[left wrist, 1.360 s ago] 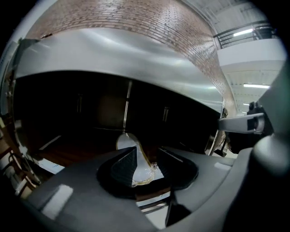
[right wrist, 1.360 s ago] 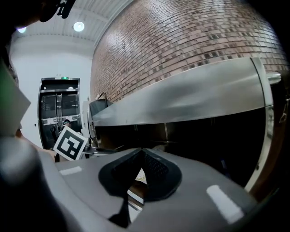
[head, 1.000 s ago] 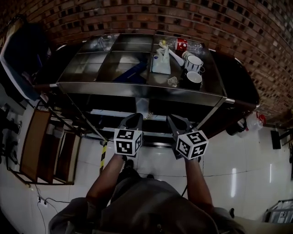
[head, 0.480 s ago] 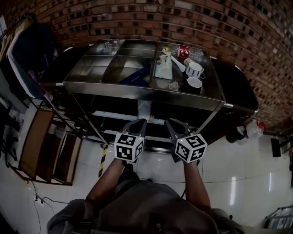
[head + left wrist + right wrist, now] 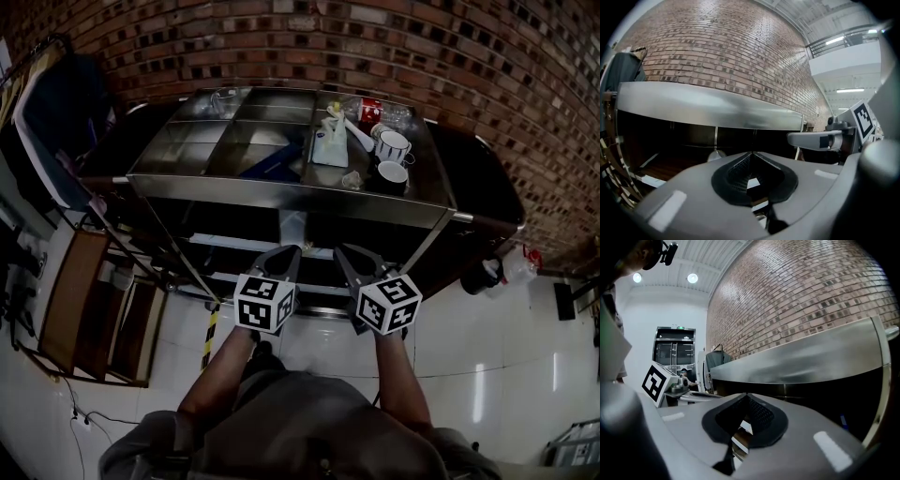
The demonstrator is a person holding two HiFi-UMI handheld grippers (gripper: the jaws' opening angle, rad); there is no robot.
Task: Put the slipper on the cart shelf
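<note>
A steel cart [image 5: 281, 188] stands against the brick wall, its lower shelves [image 5: 246, 246] dark. On its top lies a flat blue thing [image 5: 272, 161] that looks like the slipper. My left gripper [image 5: 285, 256] and right gripper [image 5: 343, 255] hover side by side in front of the cart, below its top edge. Both are shut with nothing between the jaws. In the left gripper view the left gripper [image 5: 751, 153] points at the cart's steel edge [image 5: 708, 108]. In the right gripper view the right gripper [image 5: 746, 395] faces the same edge [image 5: 801, 363].
The cart top also holds a white pack [image 5: 330, 147], two mugs [image 5: 393, 145], a red can [image 5: 372, 107] and glassware. A wooden rack [image 5: 89, 309] stands at the left and a dark table [image 5: 483, 178] at the right. White bags [image 5: 511, 264] lie on the tiled floor.
Both grippers have edged up toward the cart's front, and the head view has shifted a little. The jaws stay shut.
</note>
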